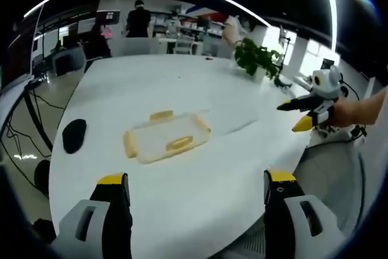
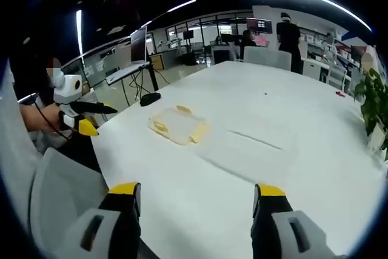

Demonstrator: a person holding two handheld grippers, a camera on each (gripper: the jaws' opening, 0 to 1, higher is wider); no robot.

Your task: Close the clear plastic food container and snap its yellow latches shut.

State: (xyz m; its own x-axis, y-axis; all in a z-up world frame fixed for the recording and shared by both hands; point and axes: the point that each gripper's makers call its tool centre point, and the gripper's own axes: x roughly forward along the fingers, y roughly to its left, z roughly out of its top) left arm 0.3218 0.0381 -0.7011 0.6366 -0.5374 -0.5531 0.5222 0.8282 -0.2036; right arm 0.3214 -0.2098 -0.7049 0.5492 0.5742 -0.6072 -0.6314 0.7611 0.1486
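Yellow-tipped fingers point(image 1: 113, 179) of the left gripper point(image 1: 197, 181) stand wide apart with nothing between them, poised over the near edge of the white table point(image 1: 200, 89); the right gripper point(image 2: 198, 190) is spread just as wide and just as empty, a likely sign that both are lined up for an approach and no grasp has begun. Beyond them, well apart from either tool, the clear plastic food container point(image 1: 167, 137) lies flat on the tabletop, its yellow latches point(image 1: 179, 144) showing along the sides, placed in the open where both grippers can come at it from opposite sides. Whether the lid is fully seated cannot be told from here. A dark chair point(image 1: 74, 135) stands just off the table's edge, a potted plant point(image 1: 257, 57) sits at the far corner, and people point(image 1: 138, 20) stand among desks in the office at the back.
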